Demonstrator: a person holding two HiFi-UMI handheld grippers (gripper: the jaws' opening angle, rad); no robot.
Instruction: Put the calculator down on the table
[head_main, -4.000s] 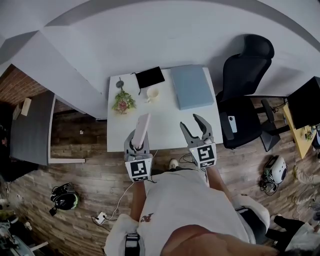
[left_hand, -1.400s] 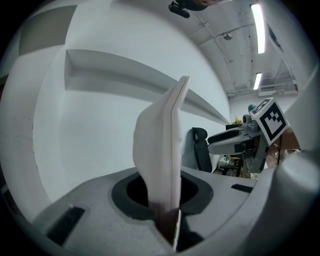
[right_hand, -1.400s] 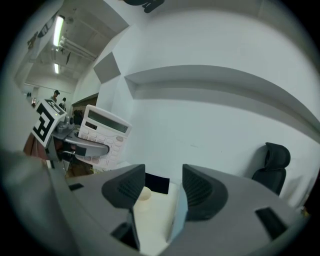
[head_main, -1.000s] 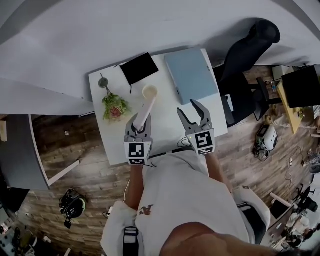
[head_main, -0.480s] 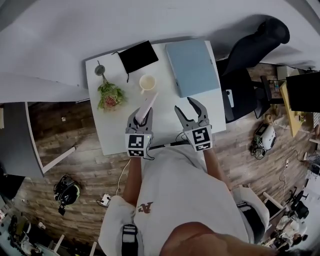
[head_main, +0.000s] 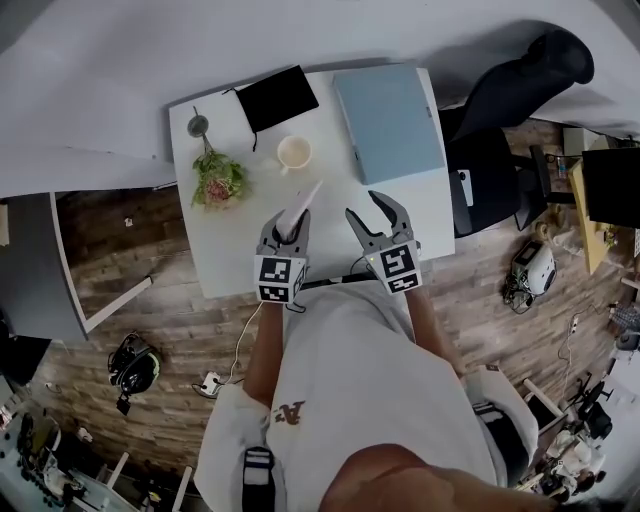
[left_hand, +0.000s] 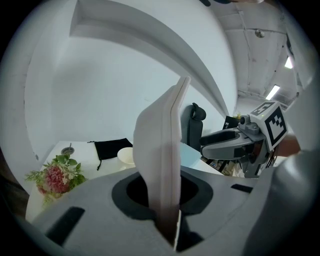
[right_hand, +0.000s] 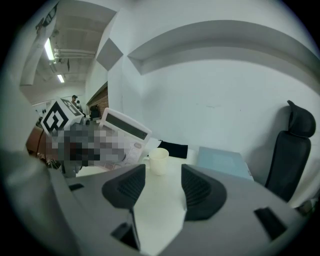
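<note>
At the centre of the head view, over the near part of the white rectangular worktop (head_main: 228, 250), the left hand-held gripper (head_main: 287, 228) pinches the lower end of a slim white plastic calculator (head_main: 303, 203) tilted upward, while the right hand-held gripper (head_main: 371, 214) beside it is spread, holding nothing.
</note>
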